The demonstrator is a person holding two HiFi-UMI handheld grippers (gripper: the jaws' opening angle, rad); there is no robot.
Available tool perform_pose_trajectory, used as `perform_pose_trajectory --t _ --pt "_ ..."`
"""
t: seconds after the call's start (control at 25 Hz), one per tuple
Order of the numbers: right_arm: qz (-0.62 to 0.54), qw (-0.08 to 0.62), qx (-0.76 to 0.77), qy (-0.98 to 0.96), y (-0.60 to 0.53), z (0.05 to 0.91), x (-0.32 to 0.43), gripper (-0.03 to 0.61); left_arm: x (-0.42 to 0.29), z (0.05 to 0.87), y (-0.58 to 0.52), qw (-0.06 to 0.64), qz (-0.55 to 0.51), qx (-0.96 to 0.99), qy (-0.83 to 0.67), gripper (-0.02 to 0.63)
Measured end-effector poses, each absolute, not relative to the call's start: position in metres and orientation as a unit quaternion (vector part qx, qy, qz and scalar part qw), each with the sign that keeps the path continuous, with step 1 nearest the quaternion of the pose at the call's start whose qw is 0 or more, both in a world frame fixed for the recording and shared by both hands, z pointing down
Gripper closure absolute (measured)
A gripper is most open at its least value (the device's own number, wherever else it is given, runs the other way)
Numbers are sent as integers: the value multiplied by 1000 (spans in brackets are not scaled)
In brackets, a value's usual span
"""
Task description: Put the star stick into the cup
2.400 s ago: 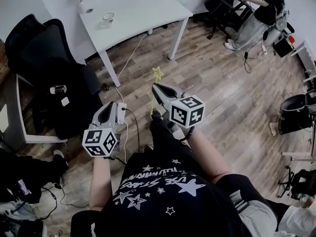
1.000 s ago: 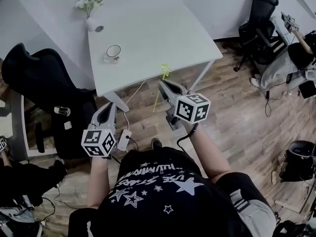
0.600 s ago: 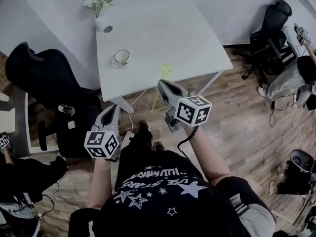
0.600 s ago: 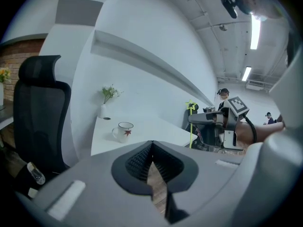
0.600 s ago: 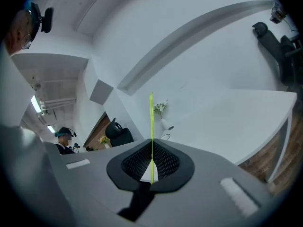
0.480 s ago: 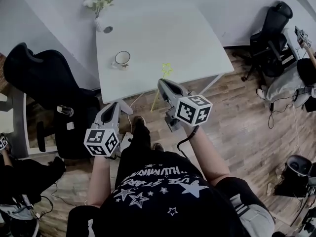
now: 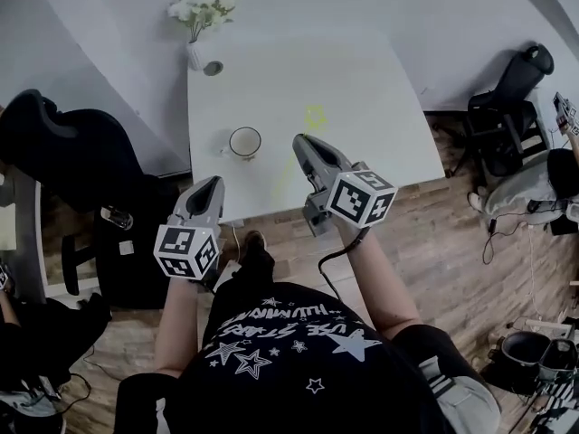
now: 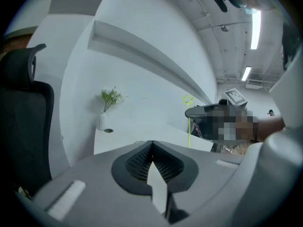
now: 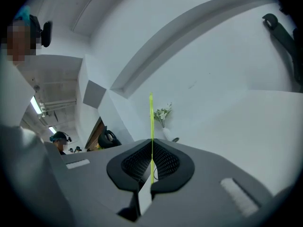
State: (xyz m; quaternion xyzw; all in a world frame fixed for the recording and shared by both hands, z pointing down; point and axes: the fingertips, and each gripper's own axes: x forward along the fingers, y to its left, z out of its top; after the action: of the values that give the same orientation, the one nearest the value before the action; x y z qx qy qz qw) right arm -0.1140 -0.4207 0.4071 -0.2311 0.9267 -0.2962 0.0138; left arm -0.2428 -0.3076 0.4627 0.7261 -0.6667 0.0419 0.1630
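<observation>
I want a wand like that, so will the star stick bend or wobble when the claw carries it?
Probably fairly stiff: the star stick stands straight up from the shut right claw without drooping. It looks very thin, so it is likely light and a little springy. Its star sits at the far end, so it may sway when moved.

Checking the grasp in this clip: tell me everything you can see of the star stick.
The star stick is a thin, straight, yellow-green rod, plastic by its look, topped by a small star. It stands about upright, pinched just below the star between the shut right tongs, which alone touch it; most of the rod hangs beneath. In the head view it is over the white table, right of the cup, not in it.
</observation>
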Motion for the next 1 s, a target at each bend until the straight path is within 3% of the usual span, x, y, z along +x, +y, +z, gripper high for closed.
perform_pose_trajectory --t 0.6,1.0 --pt "-312 25 -214 925 -508 393 -198 557 -309 474 -389 189 38 719 -668 611" --pt "-312 -30 -230 921 -523 450 -222 557 -324 491 -411 204 44 720 -662 611"
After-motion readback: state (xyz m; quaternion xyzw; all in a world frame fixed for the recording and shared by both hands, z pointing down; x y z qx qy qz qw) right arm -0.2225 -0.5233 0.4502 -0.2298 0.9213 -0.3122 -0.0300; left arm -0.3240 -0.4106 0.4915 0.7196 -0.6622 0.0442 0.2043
